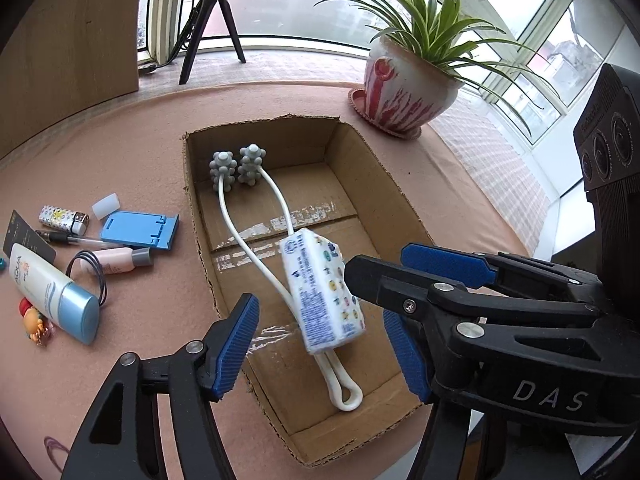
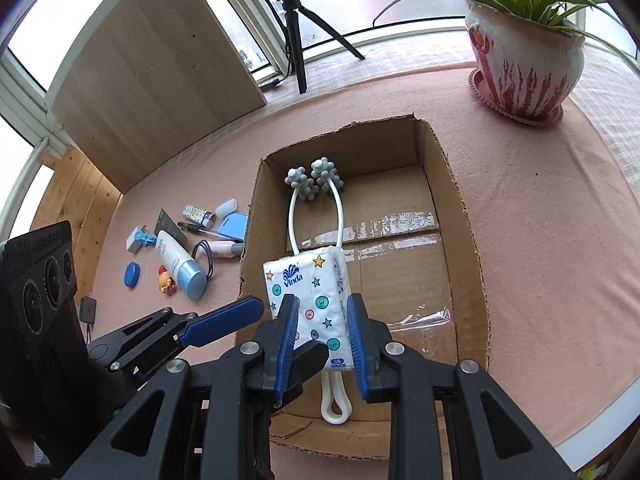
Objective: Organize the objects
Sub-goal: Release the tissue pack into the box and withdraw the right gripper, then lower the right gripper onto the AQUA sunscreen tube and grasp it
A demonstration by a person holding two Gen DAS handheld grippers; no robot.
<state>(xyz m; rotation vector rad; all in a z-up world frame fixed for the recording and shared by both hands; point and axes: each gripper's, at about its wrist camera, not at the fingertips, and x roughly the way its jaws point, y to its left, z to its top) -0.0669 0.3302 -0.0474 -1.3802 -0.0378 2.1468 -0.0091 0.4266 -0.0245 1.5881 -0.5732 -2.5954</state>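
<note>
An open cardboard box (image 1: 280, 148) (image 2: 464, 220) lies on the pink tablecloth. Inside it is a white looped massager with grey knobbly heads (image 1: 236, 168) (image 2: 314, 180). A white tissue pack (image 1: 320, 292) (image 2: 308, 292) with coloured dots sits tilted over the massager's arms, just beyond both pairs of fingertips. My left gripper (image 1: 320, 352) (image 2: 292, 326) hangs over the box's near end, open wide, its pads clear of the pack. My right gripper (image 2: 321, 298) (image 1: 374, 262) comes in from the right, open, with its tips beside the pack and not pressing on it.
Left of the box lie a sunscreen tube (image 1: 52, 296), a blue phone stand (image 1: 138, 232), a lighter (image 1: 64, 220), a small pink bottle (image 1: 116, 260), a pen and small toys. A potted plant (image 1: 404, 88) (image 2: 524, 64) stands behind the box, a tripod (image 1: 208, 28) on the sill.
</note>
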